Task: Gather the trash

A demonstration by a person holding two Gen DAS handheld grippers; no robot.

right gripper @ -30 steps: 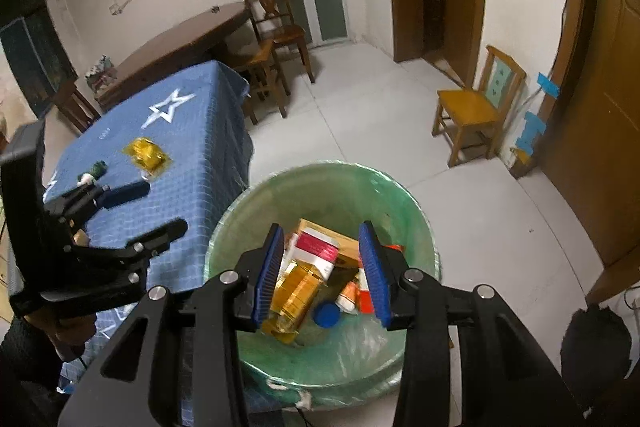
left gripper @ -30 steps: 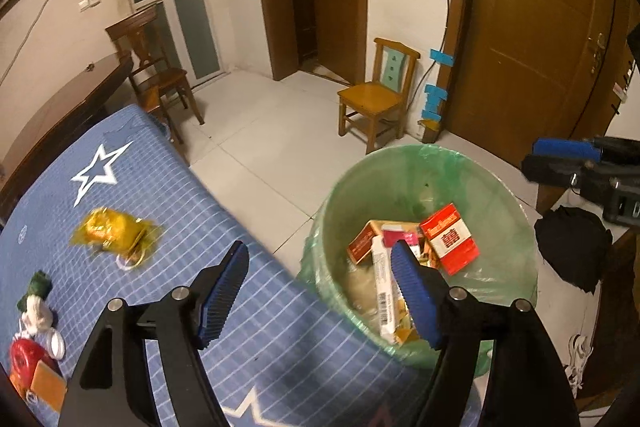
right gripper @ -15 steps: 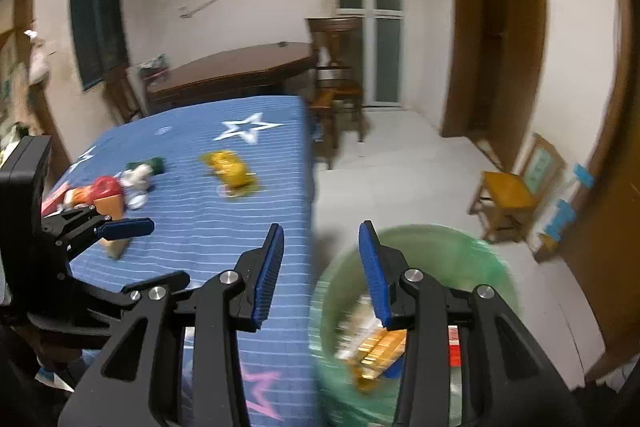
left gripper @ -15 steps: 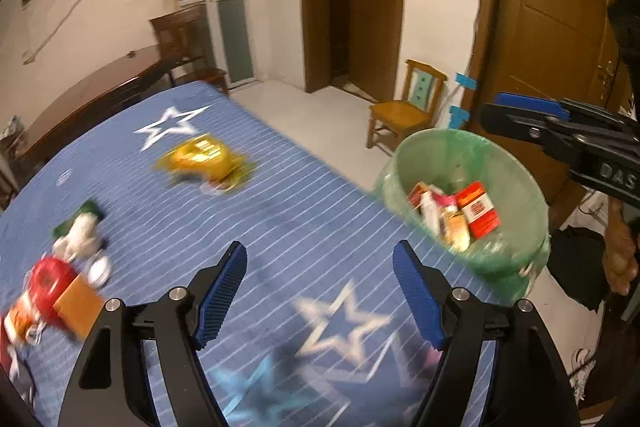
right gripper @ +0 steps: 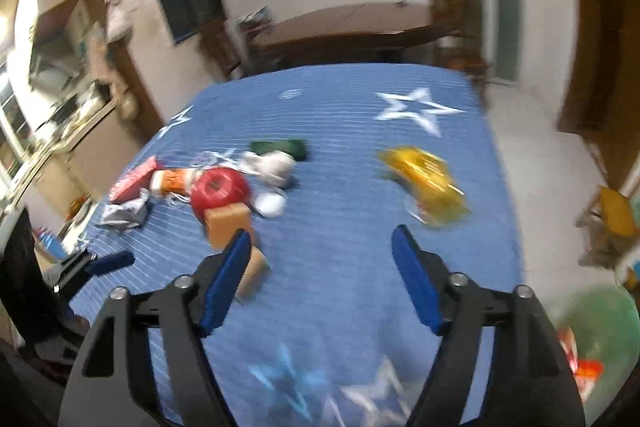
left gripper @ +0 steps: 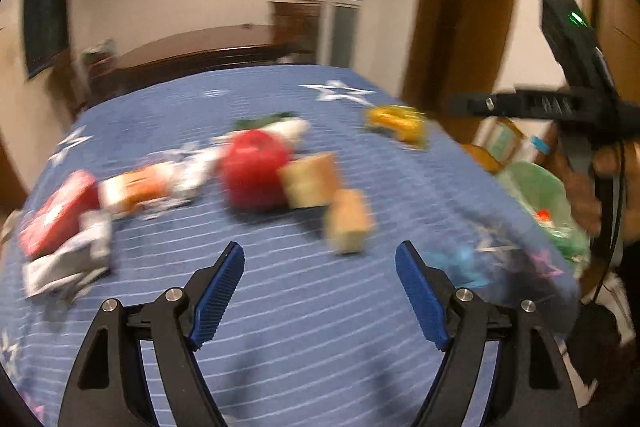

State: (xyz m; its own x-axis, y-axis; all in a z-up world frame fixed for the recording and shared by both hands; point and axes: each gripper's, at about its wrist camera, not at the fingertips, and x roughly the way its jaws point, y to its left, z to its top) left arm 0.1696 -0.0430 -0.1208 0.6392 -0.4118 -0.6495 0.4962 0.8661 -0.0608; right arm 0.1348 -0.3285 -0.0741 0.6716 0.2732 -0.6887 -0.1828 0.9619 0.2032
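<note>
- At nine o'clock in the right wrist view, a red flat packet (right gripper: 134, 179) and a crumpled silver wrapper (right gripper: 124, 215) lay at the left end of the litter on the blue star-patterned tablecloth (right gripper: 340, 267); the blur left their lettering unreadable.
- The left gripper (left gripper: 320, 291) hovered above the cloth with its blue pads spread wide and nothing between them, probably held open because no piece had yet been chosen.
- Toward eleven o'clock from its tips sat a red round container (left gripper: 254, 173), touching a tan block (left gripper: 312, 179); a second tan block (left gripper: 348, 223) lay just beside it, at twelve o'clock and nearest the tips, its long axis running roughly away from the camera.
- A white crumpled lump (right gripper: 272, 165) and a dark green packet (right gripper: 280, 147) lay behind the red container.
- The right gripper (right gripper: 322, 275) likewise hung over the cloth, fingers wide apart and empty.
- At one o'clock from it lay a yellow foil wrapper (right gripper: 426, 185), well apart from the cluster, its long axis slanting from upper left to lower right.
- At four o'clock, off the table's corner, stood the green-lined trash bin (right gripper: 596, 331) with red scraps inside, presumably placed there for short carries.
</note>
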